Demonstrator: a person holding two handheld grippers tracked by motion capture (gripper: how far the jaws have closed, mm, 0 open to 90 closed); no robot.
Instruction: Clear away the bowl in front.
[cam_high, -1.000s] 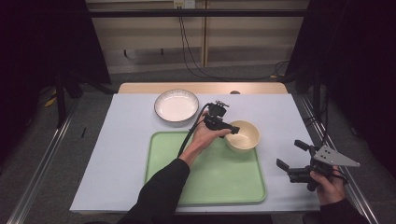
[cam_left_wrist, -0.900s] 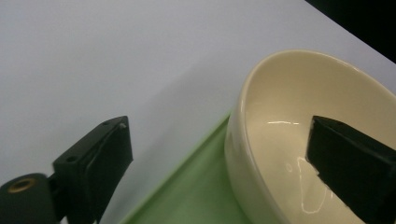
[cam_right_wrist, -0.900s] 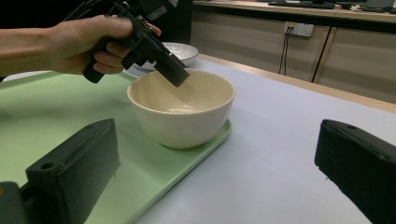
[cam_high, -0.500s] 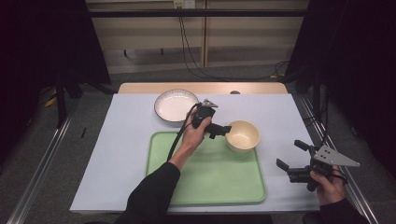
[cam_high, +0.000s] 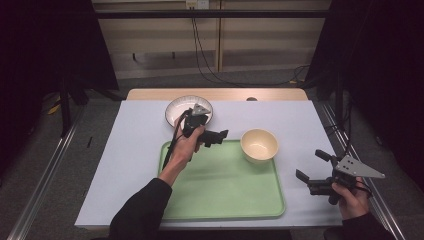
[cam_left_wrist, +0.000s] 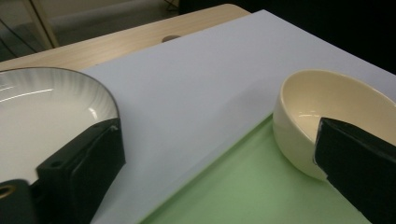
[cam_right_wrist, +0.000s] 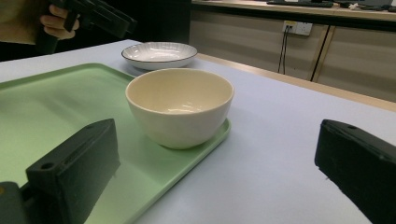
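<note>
Now that the left hand-held gripper (cam_high: 216, 136) has let go of the cream bowl (cam_high: 258, 145) and is pulling back toward the white plate (cam_high: 176, 108), the bowl is sitting alone on the far right corner of the green tray (cam_high: 220, 195), upright and empty. A second ago this gripper was right at the bowl's rim; now it is hanging well apart from it, above the tray's far edge, with its jaws spread wide and holding nothing. In the left gripper view the bowl (cam_left_wrist: 327, 112) is showing partly behind the right jaw, and the plate (cam_left_wrist: 42, 116) behind the left one. To my judgement, the placing of the bowl on the tray is finished, and the plate is probably the next thing to bring.

The right hand-held gripper (cam_high: 312, 172) is waiting near the desk's right edge, beside the tray, also with jaws spread and empty. In its own view the bowl (cam_right_wrist: 180, 105) is standing just inside the tray's raised rim (cam_right_wrist: 219, 133).

The plate is lying on the pale cover of the desk (cam_high: 300, 120), just beyond the tray. Nothing is standing between the left gripper and the plate. Only the trailing cable (cam_high: 172, 145) is hanging close to the tray.
</note>
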